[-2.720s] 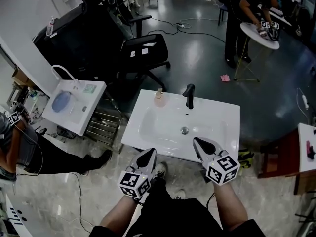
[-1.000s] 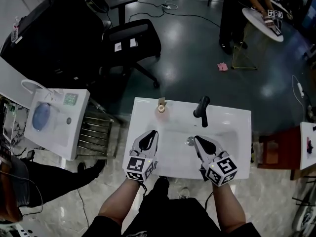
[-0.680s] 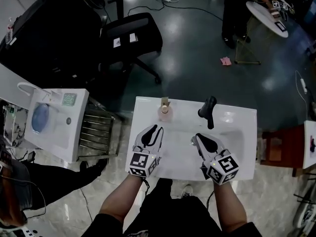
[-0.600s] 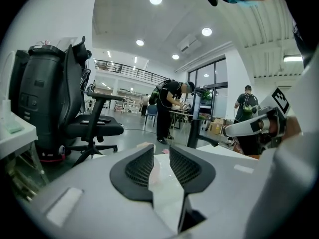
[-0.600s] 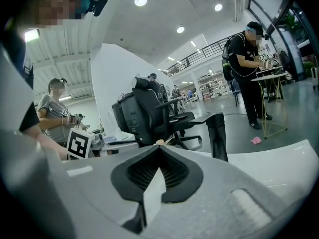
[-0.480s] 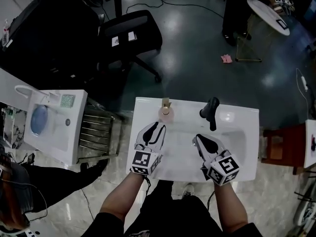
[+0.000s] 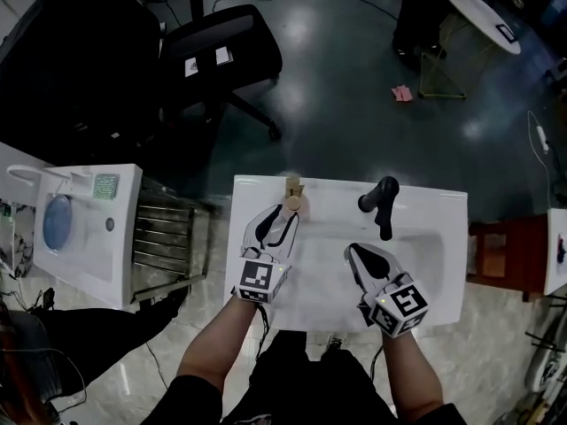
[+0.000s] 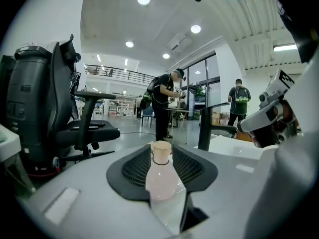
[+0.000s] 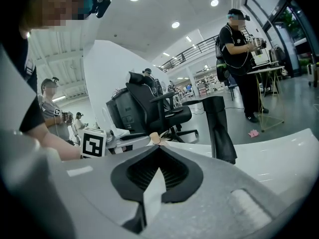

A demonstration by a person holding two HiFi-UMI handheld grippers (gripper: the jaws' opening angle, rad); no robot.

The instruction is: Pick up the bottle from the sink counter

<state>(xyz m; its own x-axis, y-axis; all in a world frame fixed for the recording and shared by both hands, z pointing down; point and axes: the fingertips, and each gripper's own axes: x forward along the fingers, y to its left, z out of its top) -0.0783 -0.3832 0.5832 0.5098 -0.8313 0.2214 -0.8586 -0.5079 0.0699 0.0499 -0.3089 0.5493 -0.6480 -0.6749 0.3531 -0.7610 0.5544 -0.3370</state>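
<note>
Left hand-held gripper [image 7: 282, 218] released, jaws just been opening, and we see the pale pink bottle [image 7: 295, 204] upright between them at the back rim of the white sink bench [image 7: 443, 204]. Right hand-held gripper [image 7: 352, 251] clenched on nothing over the basin. Black faucet [image 7: 383, 204] right of the bottle; dark glossy floor [image 7: 345, 104] and black office chair [image 7: 213, 56] beyond.

We find the bottle [image 7: 295, 200] on the worktop's [image 7: 252, 191] back rim, with open white surface to its left (only the edge and floor lie behind). The faucet [image 7: 383, 204] stands well apart on its right, leaving a clear lane between them. Our left hand-held gripper's [image 7: 280, 215] jaws, just opened wider, flank the bottle with slim gaps at its neck. The basin [image 7: 323, 230] in front gives free approach.
</note>
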